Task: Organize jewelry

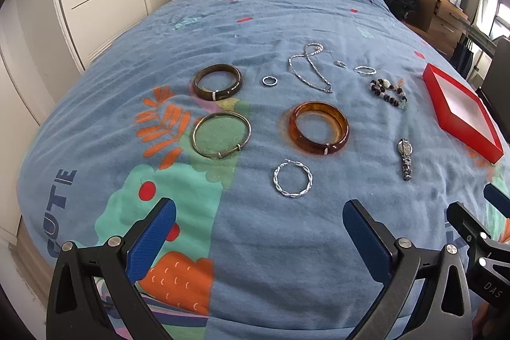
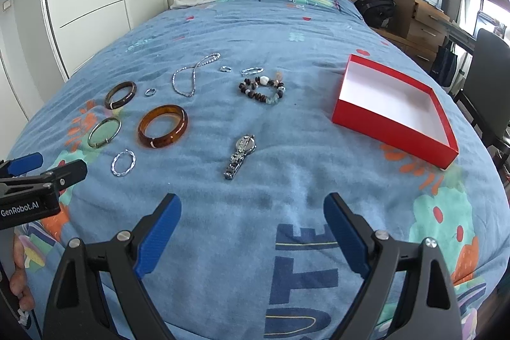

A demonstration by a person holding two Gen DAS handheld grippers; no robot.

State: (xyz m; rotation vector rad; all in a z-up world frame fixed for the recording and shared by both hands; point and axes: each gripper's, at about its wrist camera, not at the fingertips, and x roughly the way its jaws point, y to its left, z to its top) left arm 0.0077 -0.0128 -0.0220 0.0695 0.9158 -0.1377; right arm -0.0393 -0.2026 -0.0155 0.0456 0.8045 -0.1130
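Clearly nothing boxed yet: left hand-held gripper (image 1: 258,222) and right hand-held gripper (image 2: 252,214) both spread wide, pinching nothing, hovering over the soft blue patterned bedspread (image 2: 287,31). Jewelry scattered apart on it, well left of the empty shallow red cardboard box (image 2: 385,121). Likely trouble: pads digging into plush fabric and dragging a fold instead of the thin twisted silver hoop (image 1: 292,179); the slim silver wristwatch (image 2: 240,155) slipping sideways; the fine silver chain necklace (image 1: 310,67) dangling and snagging.

Glossy amber resin bangle (image 1: 318,128), shiny metal watch (image 2: 240,155) and matt red cardboard box (image 2: 395,107) on a fuzzy cloth bedspread (image 2: 287,27).
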